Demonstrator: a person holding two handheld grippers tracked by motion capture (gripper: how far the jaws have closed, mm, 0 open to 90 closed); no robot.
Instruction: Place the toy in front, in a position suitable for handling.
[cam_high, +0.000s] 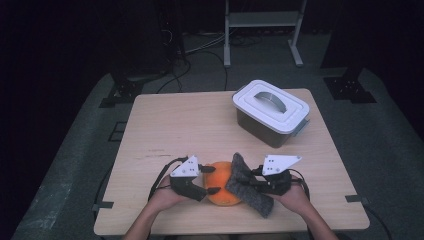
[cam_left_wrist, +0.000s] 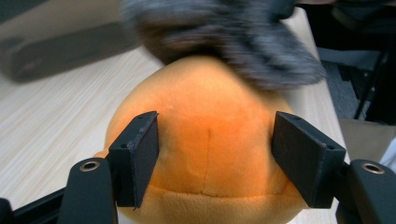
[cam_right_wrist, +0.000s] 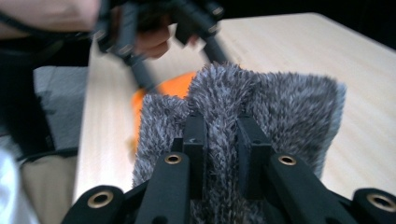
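left tool (cam_high: 210, 179): jaws apart, pads just off both flanks | right tool (cam_right_wrist: 222, 140): jaws clamped | forearms low, converging

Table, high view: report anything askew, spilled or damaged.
Nothing spilled or damaged. The grey furry cloth lies draped against the orange plush ball, pinched into a fold by the right tongs. The lidded white box sits at a slant to the table edges.
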